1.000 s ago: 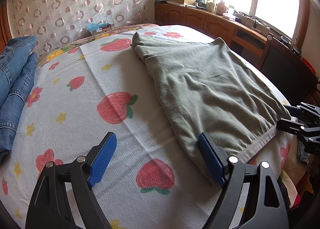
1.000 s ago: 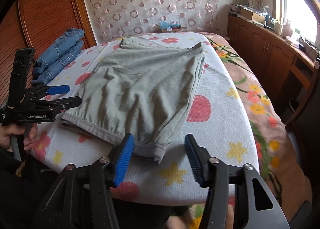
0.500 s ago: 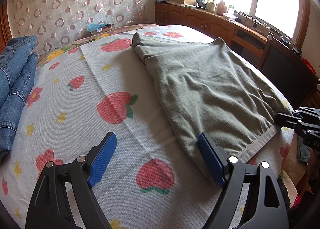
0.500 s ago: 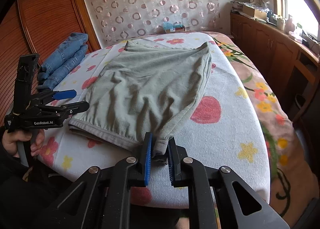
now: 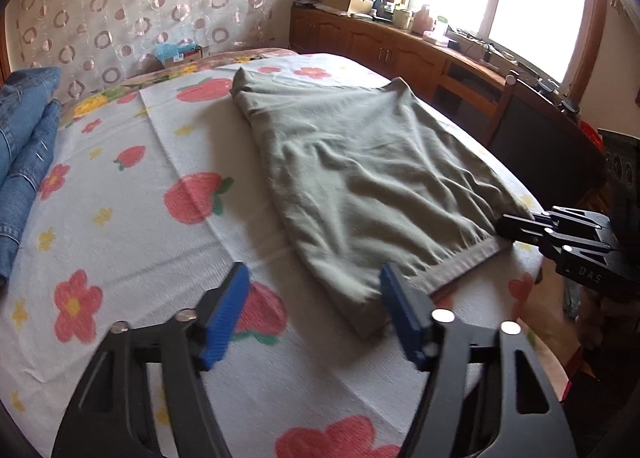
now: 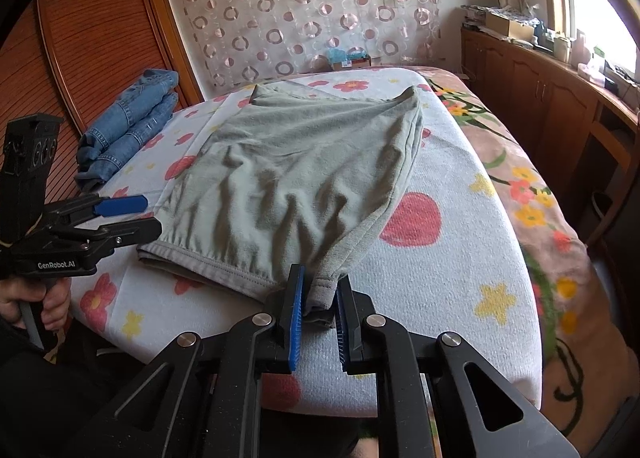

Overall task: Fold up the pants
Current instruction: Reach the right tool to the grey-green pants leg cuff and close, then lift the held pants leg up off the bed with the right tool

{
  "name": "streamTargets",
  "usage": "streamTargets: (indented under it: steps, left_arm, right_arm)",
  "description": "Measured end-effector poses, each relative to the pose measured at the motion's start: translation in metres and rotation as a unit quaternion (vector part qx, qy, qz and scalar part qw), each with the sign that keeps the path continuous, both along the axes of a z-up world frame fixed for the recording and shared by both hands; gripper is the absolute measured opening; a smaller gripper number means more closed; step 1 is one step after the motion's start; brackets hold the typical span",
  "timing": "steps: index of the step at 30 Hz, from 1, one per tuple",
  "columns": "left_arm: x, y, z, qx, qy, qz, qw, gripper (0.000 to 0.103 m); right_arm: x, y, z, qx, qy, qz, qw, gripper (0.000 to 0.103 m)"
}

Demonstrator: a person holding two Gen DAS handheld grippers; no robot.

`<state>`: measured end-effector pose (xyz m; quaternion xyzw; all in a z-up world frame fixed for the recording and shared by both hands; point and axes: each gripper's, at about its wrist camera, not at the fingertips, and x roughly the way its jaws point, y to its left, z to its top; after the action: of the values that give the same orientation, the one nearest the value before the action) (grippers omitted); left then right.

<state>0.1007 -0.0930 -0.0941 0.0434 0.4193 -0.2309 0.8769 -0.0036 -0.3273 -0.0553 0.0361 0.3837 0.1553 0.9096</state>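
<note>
The grey-green pants (image 6: 304,178) lie spread across the middle of the bed (image 6: 460,258), waistband toward the lower edge of both views. They look like soft, light jersey that wrinkles and drapes, so any lifted part will likely sag unless both near corners rise together. The stitched waistband seems the firmest place to grip. The right tongs (image 6: 318,318) are pressed together on the near waistband corner at the lower centre of the right wrist view. The left tongs (image 5: 312,318) are closing, with the other corner lying between the pads, not yet pinched. Folded jeans (image 6: 128,126) sit at the bed's upper left.
</note>
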Motion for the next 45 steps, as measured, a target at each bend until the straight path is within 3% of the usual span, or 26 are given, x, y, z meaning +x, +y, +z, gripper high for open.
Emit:
streamTargets:
  steps: [5,12,20,25,31,35,45]
  left_arm:
    - [-0.006,-0.003,-0.002,-0.007,0.005,-0.003,1.0,0.047]
    - [-0.012,-0.007,-0.003,-0.005,0.0,-0.009,1.0,0.04]
    - [-0.017,-0.014,-0.002,-0.012,-0.003,-0.03,0.9995,0.014]
    - [-0.019,-0.015,0.0,-0.01,-0.009,-0.032,0.9994,0.006]
    - [-0.021,-0.015,0.016,-0.016,-0.032,-0.031,0.9989,0.005]
    - [-0.022,-0.012,0.036,-0.027,-0.053,-0.028,0.9978,0.005]
    - [-0.025,0.007,0.119,-0.06,-0.139,-0.009,0.9885,0.004]
  right_arm:
    - [0.001,0.0,0.0,0.002,0.0,0.0,1.0,0.014]
    - [0.0,0.0,0.0,0.006,0.001,-0.001,1.0,0.014]
    - [0.001,-0.002,-0.001,0.02,0.005,-0.004,1.0,0.014]
    - [0.0,-0.002,-0.002,0.021,0.004,-0.004,1.0,0.014]
    - [0.0,0.002,0.002,0.013,-0.004,0.007,1.0,0.01]
    - [-0.002,0.003,0.024,0.021,-0.038,0.013,0.999,0.01]
    - [-0.001,0.023,0.108,0.016,-0.137,0.047,0.989,0.009]
